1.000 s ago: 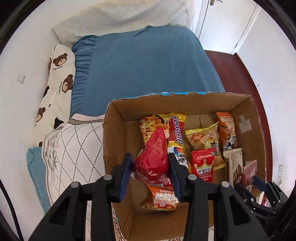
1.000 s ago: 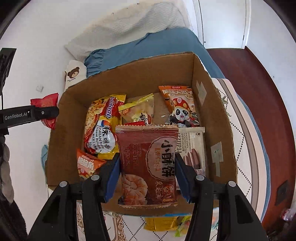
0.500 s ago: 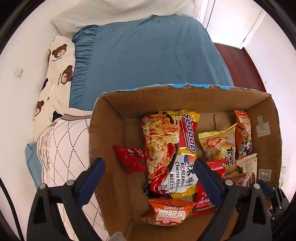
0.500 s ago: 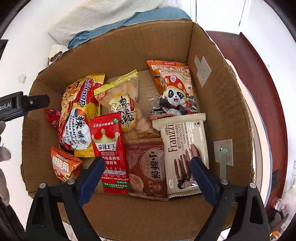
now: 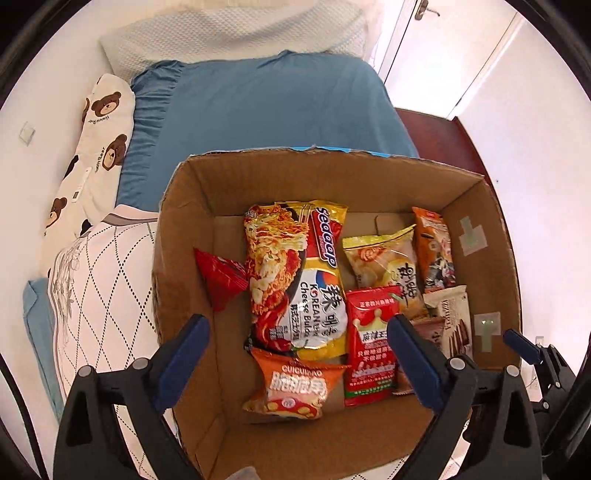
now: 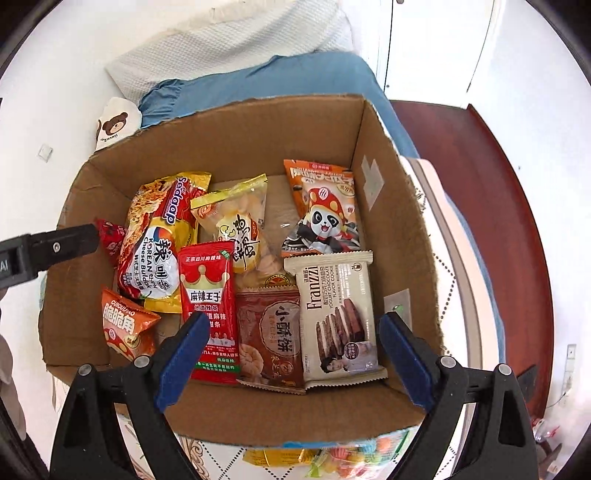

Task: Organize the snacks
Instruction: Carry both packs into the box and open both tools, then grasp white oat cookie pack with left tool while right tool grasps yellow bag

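A cardboard box (image 5: 184,266) (image 6: 258,133) stands on the bed and holds several snack packets. A small red packet (image 5: 221,275) (image 6: 109,236) lies at its left wall, beside a yellow noodle pack (image 5: 295,273) (image 6: 155,243). A brown cookie packet (image 6: 269,336) lies at the front, between a red strip packet (image 6: 208,295) and a white Franzzi packet (image 6: 338,314). My left gripper (image 5: 299,358) is open and empty above the box's near side. My right gripper (image 6: 291,354) is open and empty above the brown packet.
The blue bedsheet (image 5: 266,110) and a white pillow (image 5: 236,33) lie behind the box. A bear-print pillow (image 5: 96,147) is at the left. A quilted cover (image 5: 107,288) lies under the box. More snack packets (image 6: 332,456) lie in front of the box.
My left gripper opened and dropped the small red packet into the box. My right gripper opened and dropped the brown cookie packet into the box. Both have pulled back a little.
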Motion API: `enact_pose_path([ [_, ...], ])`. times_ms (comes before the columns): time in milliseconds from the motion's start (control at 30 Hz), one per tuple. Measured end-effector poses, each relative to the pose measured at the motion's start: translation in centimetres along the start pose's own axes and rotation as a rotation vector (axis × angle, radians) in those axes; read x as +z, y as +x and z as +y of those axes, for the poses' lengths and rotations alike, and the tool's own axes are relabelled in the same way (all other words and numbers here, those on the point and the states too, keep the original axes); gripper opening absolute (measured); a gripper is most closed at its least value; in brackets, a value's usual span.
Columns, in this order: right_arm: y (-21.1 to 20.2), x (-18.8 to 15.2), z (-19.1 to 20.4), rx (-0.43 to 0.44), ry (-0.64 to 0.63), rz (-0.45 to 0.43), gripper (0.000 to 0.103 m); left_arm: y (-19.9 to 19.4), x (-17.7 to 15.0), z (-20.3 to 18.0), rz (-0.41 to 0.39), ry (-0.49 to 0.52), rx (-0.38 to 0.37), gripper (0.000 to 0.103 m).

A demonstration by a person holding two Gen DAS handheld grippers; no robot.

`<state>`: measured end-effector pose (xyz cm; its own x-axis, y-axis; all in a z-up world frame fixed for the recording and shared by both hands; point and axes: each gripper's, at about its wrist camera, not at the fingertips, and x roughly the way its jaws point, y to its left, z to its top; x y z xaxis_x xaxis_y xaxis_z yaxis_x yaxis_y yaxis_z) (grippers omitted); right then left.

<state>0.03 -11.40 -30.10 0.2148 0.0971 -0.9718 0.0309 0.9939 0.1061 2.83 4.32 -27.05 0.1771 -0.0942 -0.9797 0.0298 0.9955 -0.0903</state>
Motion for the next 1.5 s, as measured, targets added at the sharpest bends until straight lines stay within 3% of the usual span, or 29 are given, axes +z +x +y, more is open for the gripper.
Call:
enact_pose_path([
  [567,-7.8,-5.1,0.6,0.034,-0.023,-0.194,0.095,-9.5,-8.4,-0.4,-0.29,0.014,-0.023,0.098],
  [933,-14.0,-8.7,1.7,0.038,-0.078,-0.332,0.095,-14.1,-13.9,-1.2,-0.396,0.028,-0.025,0.098],
  [1067,-15.0,-10.1,1.2,0.11,-0.048,-0.313,0.095,-15.0,-15.9,-1.1,-0.418,0.017,-0.029,0.098],
  [1267,-11.7,-12.5,-0.2,0.15,0.011,-0.219,0.095,-11.9,-19.5,0.1,-0.343,-0.038,0.005,0.098],
  [1367,-7.9,-13.2,-1.0,0.148,0.043,-0.145,0.088,-7.7,-20.6,1.5,-0.224,-0.077,0.021,0.098],
  [1433,-5.3,-13.4,-1.5,0.141,0.06,-0.104,0.076,-4.5,-21.0,2.3,-0.129,-0.1,0.022,0.098],
  [1500,-3.1,-13.4,-1.8,0.138,0.073,-0.077,0.072,-2.0,-21.2,2.7,-0.061,-0.103,0.029,0.098],
])
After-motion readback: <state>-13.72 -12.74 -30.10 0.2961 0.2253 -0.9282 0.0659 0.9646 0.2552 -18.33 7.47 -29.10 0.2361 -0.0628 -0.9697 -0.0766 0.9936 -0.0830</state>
